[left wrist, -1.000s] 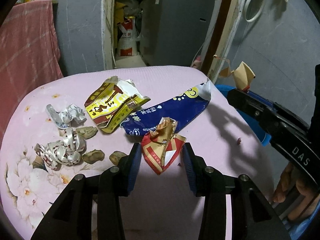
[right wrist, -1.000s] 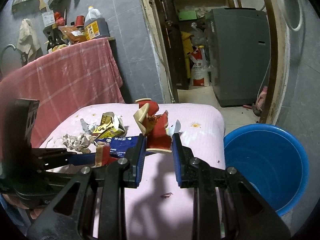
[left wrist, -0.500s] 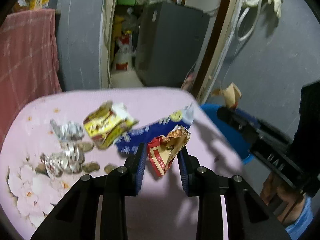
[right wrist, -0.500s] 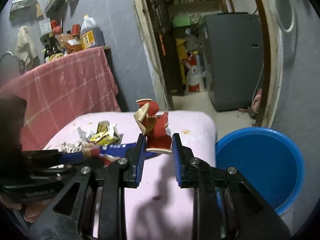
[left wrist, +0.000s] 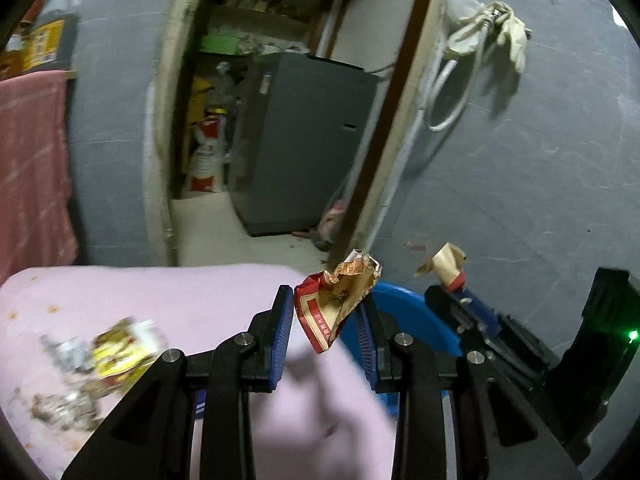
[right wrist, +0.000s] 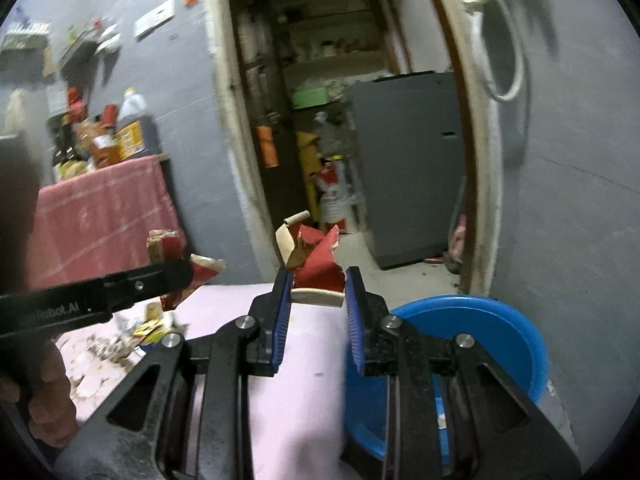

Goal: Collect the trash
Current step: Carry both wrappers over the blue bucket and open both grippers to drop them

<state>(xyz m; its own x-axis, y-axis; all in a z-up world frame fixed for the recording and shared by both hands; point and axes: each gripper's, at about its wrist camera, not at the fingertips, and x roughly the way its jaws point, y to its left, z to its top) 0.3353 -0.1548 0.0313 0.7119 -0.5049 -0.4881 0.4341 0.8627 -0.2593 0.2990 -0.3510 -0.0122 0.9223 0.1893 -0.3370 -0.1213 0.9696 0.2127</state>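
Observation:
My left gripper (left wrist: 325, 320) is shut on a crumpled red and gold wrapper (left wrist: 334, 304) and holds it in the air above the right edge of the pink table (left wrist: 160, 300). My right gripper (right wrist: 316, 300) is shut on a torn red and cream carton piece (right wrist: 316, 268), raised beside the blue bucket (right wrist: 480, 344). The bucket also shows in the left wrist view (left wrist: 412, 320), just behind the held wrapper. The right gripper with its carton piece (left wrist: 446, 266) shows at the right of the left wrist view. The left gripper (right wrist: 176, 276) shows at the left of the right wrist view.
A yellow wrapper (left wrist: 120, 352) and silver foil scraps (left wrist: 64, 354) lie on the table's left part. A red-clothed counter with bottles (right wrist: 104, 200) stands at the left. A doorway with a grey appliance (right wrist: 412, 168) lies straight ahead.
My left gripper closed on the red and gold wrapper, lifted it off the table and carried it right, to the table's edge by the bucket. My right gripper rose with its carton piece.

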